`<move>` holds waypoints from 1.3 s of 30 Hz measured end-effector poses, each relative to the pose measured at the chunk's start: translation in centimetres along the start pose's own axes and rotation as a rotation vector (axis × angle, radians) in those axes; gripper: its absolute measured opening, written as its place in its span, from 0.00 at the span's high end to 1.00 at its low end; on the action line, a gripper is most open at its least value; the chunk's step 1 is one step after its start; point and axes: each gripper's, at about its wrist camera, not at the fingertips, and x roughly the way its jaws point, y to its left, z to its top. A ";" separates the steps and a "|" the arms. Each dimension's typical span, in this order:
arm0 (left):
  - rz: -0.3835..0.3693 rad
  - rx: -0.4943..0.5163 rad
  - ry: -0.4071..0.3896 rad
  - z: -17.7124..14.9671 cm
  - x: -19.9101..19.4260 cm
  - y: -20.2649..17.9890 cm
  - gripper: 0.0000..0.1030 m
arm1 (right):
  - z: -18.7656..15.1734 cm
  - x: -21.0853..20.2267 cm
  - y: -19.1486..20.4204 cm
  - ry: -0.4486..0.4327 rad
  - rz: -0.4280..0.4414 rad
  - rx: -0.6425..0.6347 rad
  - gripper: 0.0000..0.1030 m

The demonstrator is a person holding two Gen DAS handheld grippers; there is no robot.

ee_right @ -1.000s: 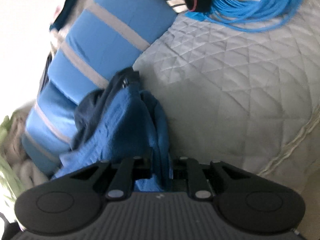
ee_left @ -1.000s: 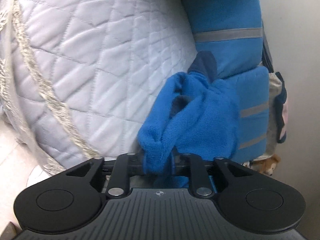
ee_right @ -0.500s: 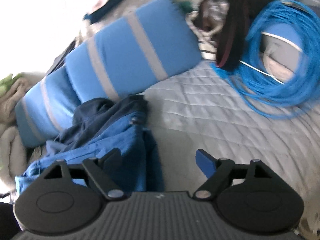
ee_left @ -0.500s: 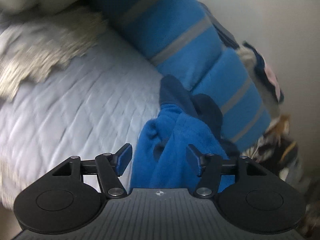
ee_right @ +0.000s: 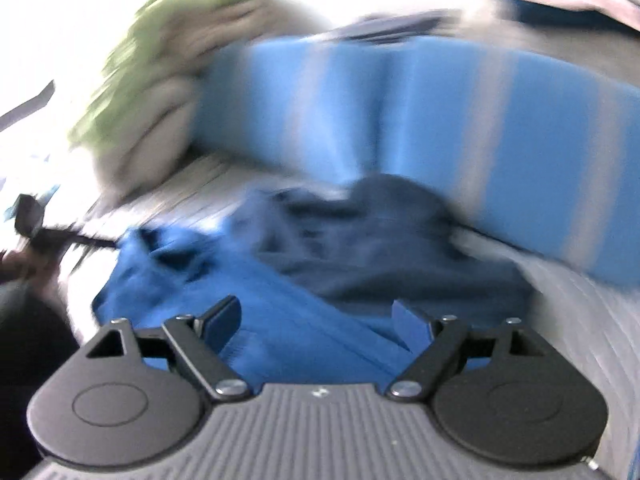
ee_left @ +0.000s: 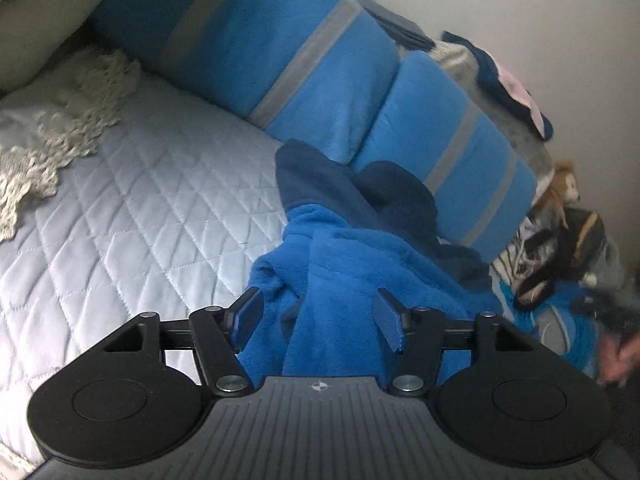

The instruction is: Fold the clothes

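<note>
Bed: a pale quilted bedspread [ee_left: 132, 216] is your work surface, with plenty of bare quilt to the left of the garment in the left wrist view.
Bolster: a blue cushion with grey stripes [ee_left: 280, 68] lies along the far edge by the wall; the garment's dark end is pushed up against it.
Garment: the blue fleece garment [ee_left: 344, 280] lies in a rumpled heap on the bedspread, bright blue toward you, with a navy part [ee_left: 320, 184] at the far end. I cannot tell whether that is a hood, a lining or a collar.
Clutter: a crocheted cream throw [ee_left: 48, 148] sits well to the left, and a soft toy [ee_left: 562, 184] with assorted items to the right.
Left gripper [ee_left: 318, 316]: its jaws are opening, and fleece lies between them, but the pads stand clear of it, so you hold nothing.
Right gripper [ee_right: 316, 320]: jaws spread wide over the fleece [ee_right: 240, 300], nothing gripped; this view is heavily blurred.
Step in hand: by my reading, you are between grips, with the garment released and not yet folded.
Next move: you likely need to find two matching edges or corners, one per gripper, and draw the garment out flat onto the bare quilt, away from the bolster.
Care: thick fleece bunches, so pinch one layer only.
</note>
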 end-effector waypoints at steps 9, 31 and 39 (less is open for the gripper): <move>-0.039 0.150 0.005 -0.3 -1.1 -0.3 0.32 | 7.4 12.2 9.4 0.132 0.317 -0.232 0.14; -0.126 0.370 0.030 1.0 0.8 -2.4 0.30 | 5.5 21.2 8.8 0.214 0.309 -0.002 0.95; -0.190 0.480 0.099 2.8 3.6 -3.4 0.30 | 5.6 23.2 10.0 0.176 0.334 -0.043 0.95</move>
